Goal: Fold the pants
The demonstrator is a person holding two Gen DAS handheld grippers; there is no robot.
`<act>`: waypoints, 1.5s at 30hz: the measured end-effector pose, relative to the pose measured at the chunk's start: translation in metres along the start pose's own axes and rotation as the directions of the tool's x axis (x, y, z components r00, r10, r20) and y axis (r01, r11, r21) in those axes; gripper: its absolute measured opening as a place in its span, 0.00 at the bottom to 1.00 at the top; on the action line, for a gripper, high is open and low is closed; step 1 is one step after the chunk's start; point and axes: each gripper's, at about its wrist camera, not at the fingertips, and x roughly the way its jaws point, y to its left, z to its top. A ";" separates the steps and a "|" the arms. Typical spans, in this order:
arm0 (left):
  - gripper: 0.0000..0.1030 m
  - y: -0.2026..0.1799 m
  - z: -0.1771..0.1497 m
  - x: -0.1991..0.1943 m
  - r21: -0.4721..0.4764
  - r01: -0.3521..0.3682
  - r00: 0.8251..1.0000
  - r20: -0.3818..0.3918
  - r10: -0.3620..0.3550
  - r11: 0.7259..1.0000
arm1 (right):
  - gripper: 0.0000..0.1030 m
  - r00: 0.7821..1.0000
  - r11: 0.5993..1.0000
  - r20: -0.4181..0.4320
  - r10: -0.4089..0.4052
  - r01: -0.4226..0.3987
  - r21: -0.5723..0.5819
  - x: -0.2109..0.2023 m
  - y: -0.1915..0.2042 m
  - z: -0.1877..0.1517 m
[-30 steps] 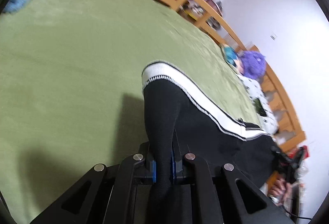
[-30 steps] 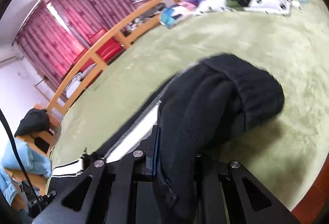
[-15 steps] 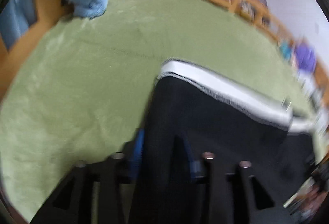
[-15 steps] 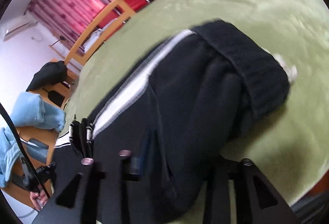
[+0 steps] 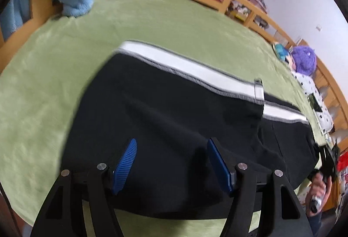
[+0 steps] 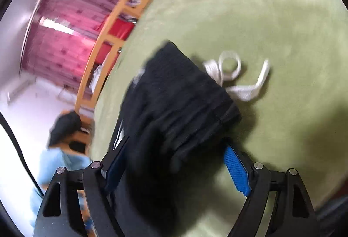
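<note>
We see black pants (image 5: 174,128) w/ white stripe lying on green bed cover (image 5: 43,85), both left tongs (image 5: 171,150) & right tongs (image 6: 174,158) opening, pads off fabric.

Left gripper (image 5: 171,163) and right gripper (image 6: 180,163), each tilted downward, jaws opening, blue pads (image 5: 125,165) apart.

the black pants (image 5: 174,119) lie folded over on the green bed cover (image 5: 65,58), one layer doubled on top of the other. a white side stripe (image 5: 187,67) with grey edging runs along the far edge. the ribbed waistband (image 6: 189,93) lies bunched, its white drawstring (image 6: 239,78) trailing loose on the cover.
</note>
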 end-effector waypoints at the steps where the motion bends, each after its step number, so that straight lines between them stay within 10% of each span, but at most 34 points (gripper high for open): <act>1: 0.64 -0.006 -0.004 0.000 0.003 -0.006 1.000 0.004 0.006 1.000 | 0.65 1.000 0.999 0.011 0.011 -0.011 0.040 0.007 -0.003 0.003; 5: 0.63 -0.005 -0.012 -0.008 -0.008 0.011 1.000 0.005 -0.011 1.000 | 0.39 0.988 0.988 0.152 0.008 0.016 -0.154 -0.008 0.031 0.020; 8: 0.63 0.000 -0.016 -0.016 -0.030 0.008 0.999 0.045 -0.007 1.000 | 0.39 0.986 0.950 0.161 0.047 0.006 -0.313 -0.014 0.044 0.032; 12: 0.63 -0.015 -0.028 -0.005 -0.004 0.093 0.996 -0.012 -0.093 0.996 | 0.52 0.981 0.929 0.076 -0.179 0.194 -0.314 0.011 0.028 0.029; 15: 0.65 -0.030 -0.043 0.014 0.055 0.073 0.995 -0.068 -0.070 0.996 | 0.54 0.981 0.941 0.051 -0.185 0.192 -0.279 -0.005 0.021 0.020; 18: 0.66 -0.051 -0.058 0.021 0.196 -0.003 0.998 -0.061 0.015 0.981 | 0.57 0.959 0.902 0.103 -0.263 0.283 -0.327 -0.033 0.035 0.003; 21: 0.68 -0.049 -0.056 0.014 0.201 0.069 0.995 -0.091 -0.051 0.977 | 0.58 0.943 0.826 0.141 -0.300 0.331 -0.456 -0.050 0.071 -0.029; 28: 0.68 0.001 -0.039 -0.013 0.034 0.145 0.989 -0.030 -0.144 0.989 | 0.57 0.986 0.727 -0.037 -0.160 0.092 -0.681 -0.014 0.152 -0.121; 36: 0.70 0.042 -0.038 -0.040 -0.039 0.082 0.996 0.048 -0.080 0.996 | 0.57 0.959 0.655 -0.253 -0.127 -0.110 -0.748 0.052 0.192 -0.211; 39: 0.70 0.052 -0.038 -0.042 -0.079 0.093 0.994 0.058 -0.089 0.993 | 0.23 0.938 0.651 -0.288 -0.193 -0.097 -0.753 0.079 0.193 -0.235; 41: 0.70 0.057 -0.037 -0.045 -0.094 0.097 0.994 0.068 -0.091 0.991 | 0.18 0.951 0.595 -0.247 -0.184 -0.092 -0.799 0.075 0.197 -0.242; 45: 0.70 0.061 -0.038 -0.049 -0.091 0.090 0.993 0.085 -0.082 0.992 | 0.18 0.950 0.693 -0.310 -0.045 -0.194 -0.695 0.043 0.197 -0.221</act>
